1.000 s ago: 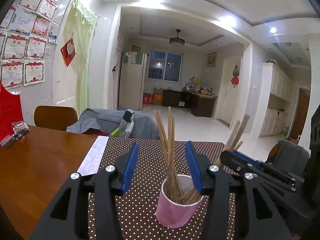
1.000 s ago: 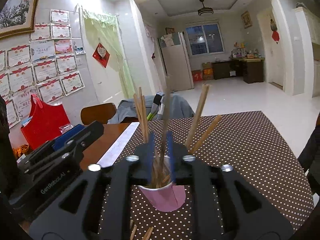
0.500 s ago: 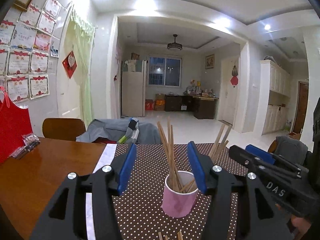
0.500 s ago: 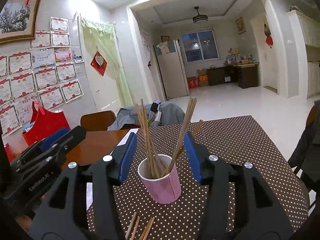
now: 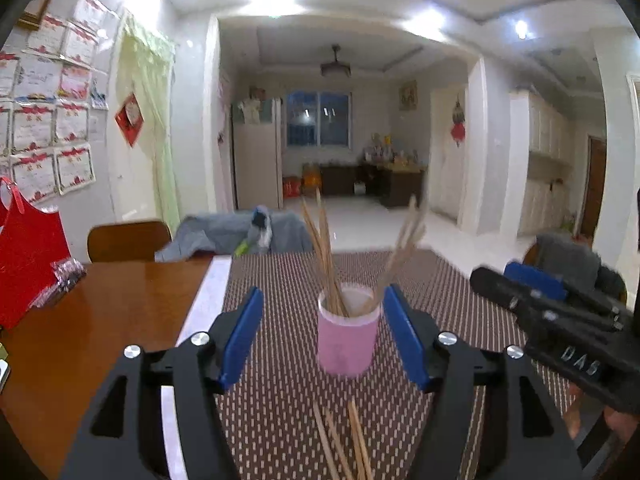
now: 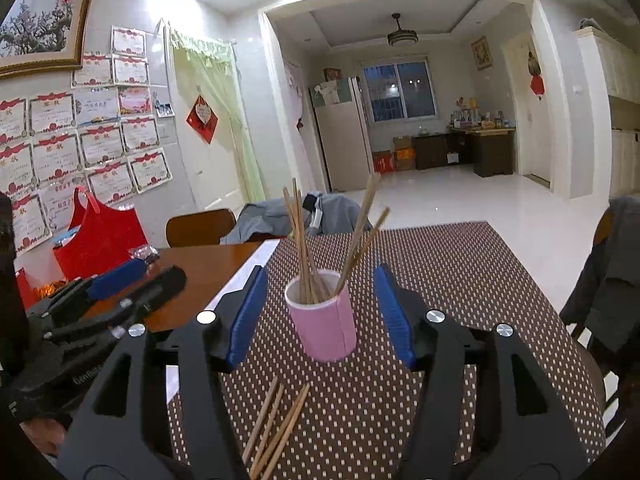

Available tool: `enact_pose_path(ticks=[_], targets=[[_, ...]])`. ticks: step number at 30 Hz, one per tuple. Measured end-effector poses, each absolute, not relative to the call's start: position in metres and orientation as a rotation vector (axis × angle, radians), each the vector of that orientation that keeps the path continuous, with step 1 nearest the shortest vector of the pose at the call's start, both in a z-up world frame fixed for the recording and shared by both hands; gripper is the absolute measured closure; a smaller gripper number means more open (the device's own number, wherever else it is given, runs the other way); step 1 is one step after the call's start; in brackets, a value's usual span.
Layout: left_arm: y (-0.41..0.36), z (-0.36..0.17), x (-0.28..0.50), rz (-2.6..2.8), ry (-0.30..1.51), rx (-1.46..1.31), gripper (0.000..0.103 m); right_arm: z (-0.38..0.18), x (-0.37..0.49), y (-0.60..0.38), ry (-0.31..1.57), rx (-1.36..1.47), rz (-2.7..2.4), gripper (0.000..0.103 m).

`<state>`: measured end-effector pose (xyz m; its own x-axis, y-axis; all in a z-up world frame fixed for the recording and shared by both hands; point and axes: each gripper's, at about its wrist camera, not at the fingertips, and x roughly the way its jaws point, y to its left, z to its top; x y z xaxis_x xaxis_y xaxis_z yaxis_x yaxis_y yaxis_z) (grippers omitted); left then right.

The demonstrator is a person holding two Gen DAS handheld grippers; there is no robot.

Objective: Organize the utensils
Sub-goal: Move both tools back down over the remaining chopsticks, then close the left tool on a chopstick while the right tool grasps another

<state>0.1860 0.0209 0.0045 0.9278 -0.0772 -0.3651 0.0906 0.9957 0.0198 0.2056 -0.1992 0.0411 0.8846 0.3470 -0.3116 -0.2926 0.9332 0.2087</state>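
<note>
A: Where are the chopsticks?

B: Most stand in the pink cup [image 6: 323,320] at frame centre, fanned against its rim; 4 loose chopsticks [image 6: 276,424] lie lower centre on the polka-dot mat [image 6: 460,280].

A: The claws?

B: The right gripper [image 6: 318,310] and left gripper [image 5: 322,328] are both spread, empty, flanking the cup; wooden table [image 5: 100,320] left, tiled room behind.

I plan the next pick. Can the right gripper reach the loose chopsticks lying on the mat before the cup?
Probably yes. The right gripper has its jaws open and empty, and the loose chopsticks lie bare on the mat, nearer than the pink cup.
</note>
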Motion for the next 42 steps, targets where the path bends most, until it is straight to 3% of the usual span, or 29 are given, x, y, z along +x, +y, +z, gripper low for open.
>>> enact_pose_path(ticks=[16,26,28,35,37,42], targets=[[0.049,-0.116,0.218,-0.102,0.941,-0.081,0.041,-0.041,0.209,-0.186,0.670,0.113,0.357,0.043],[0.046,-0.156,0.228,-0.102,1.045,-0.067,0.041,-0.081,0.220,-0.176,0.852,0.102,0.403,0.043],[0.044,-0.159,0.230,-0.100,1.054,-0.050,0.055,-0.084,0.223,-0.176,0.871,0.112,0.405,0.043],[0.038,-0.160,0.238,-0.066,1.047,0.023,0.069,-0.097,0.231,-0.170,0.945,0.095,0.404,0.043],[0.038,-0.159,0.237,-0.044,1.034,0.045,0.092,-0.101,0.234,-0.165,0.965,0.084,0.418,0.043],[0.051,-0.159,0.234,-0.062,1.020,0.006,0.094,-0.110,0.232,-0.149,0.987,0.024,0.433,0.043]])
